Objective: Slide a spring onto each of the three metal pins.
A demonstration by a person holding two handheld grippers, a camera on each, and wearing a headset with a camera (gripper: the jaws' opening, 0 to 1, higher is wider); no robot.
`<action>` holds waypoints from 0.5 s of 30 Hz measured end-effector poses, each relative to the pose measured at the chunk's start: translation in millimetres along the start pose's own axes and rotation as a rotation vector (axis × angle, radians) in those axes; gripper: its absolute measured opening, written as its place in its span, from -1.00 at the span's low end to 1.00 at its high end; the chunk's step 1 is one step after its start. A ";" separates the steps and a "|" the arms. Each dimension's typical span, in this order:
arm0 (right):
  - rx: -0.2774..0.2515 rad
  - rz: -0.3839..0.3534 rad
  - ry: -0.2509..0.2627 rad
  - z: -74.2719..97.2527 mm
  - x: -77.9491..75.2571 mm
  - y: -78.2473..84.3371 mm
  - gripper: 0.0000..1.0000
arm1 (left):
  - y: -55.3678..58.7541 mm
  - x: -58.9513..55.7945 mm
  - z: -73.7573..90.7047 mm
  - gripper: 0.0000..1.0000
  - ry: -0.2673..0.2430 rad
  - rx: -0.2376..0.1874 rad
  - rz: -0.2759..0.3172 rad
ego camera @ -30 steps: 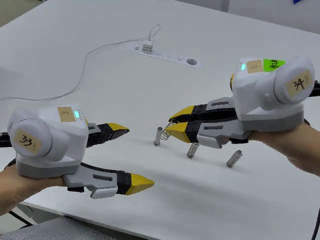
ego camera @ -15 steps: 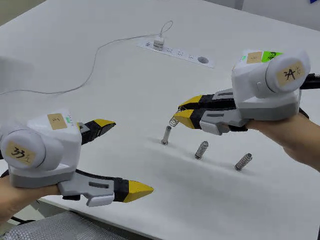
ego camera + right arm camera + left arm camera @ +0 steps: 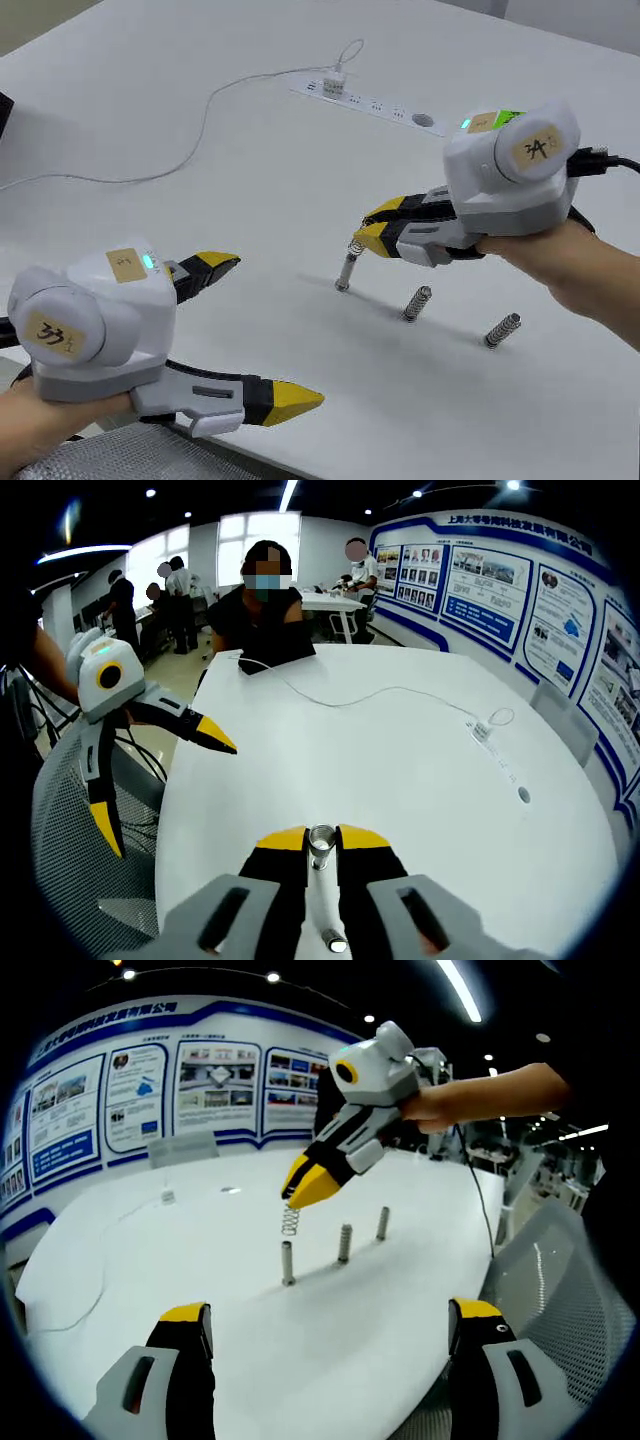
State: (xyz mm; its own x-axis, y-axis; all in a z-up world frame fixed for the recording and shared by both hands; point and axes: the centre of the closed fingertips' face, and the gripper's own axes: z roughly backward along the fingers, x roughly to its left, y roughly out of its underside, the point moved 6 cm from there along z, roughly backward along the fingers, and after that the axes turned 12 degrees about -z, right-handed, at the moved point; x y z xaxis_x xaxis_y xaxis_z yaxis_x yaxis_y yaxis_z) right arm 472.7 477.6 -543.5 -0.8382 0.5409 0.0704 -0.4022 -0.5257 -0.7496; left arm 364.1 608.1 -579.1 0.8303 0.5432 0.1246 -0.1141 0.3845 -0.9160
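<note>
My right gripper (image 3: 366,232) is shut on a small spring (image 3: 355,246) and holds it just above the top of a bare metal pin (image 3: 345,272) standing on the white table. From the left gripper view the spring (image 3: 290,1220) hangs over that pin (image 3: 288,1263). In the right gripper view the spring (image 3: 321,837) shows end-on between my shut jaws, with the pin top (image 3: 333,941) below. Two more pins (image 3: 417,303) (image 3: 503,329) to the right each carry a spring. My left gripper (image 3: 260,330) hovers open near the front edge, holding nothing.
A white power strip (image 3: 375,100) with a plug and a trailing cable (image 3: 200,120) lies at the back of the table (image 3: 250,190). A mesh chair (image 3: 100,465) sits below the front edge. People (image 3: 262,610) sit at the table's far end.
My right gripper has lifted the spring from beside the bare pin and brought it over the pin's top. The left gripper stayed open; the camera has shifted.
</note>
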 end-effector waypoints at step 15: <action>0.042 0.008 -0.005 -14.6 -4.4 7.1 -0.78 | 3.6 0.1 -0.7 1.00 0.004 0.005 0.026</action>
State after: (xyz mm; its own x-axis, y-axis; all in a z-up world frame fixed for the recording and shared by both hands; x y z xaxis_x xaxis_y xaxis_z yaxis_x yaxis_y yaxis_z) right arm 478.9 481.1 -558.8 -0.8433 0.5331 0.0684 -0.4106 -0.5568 -0.7221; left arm 364.2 609.1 -582.6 0.8294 0.5498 0.0990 -0.1383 0.3737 -0.9172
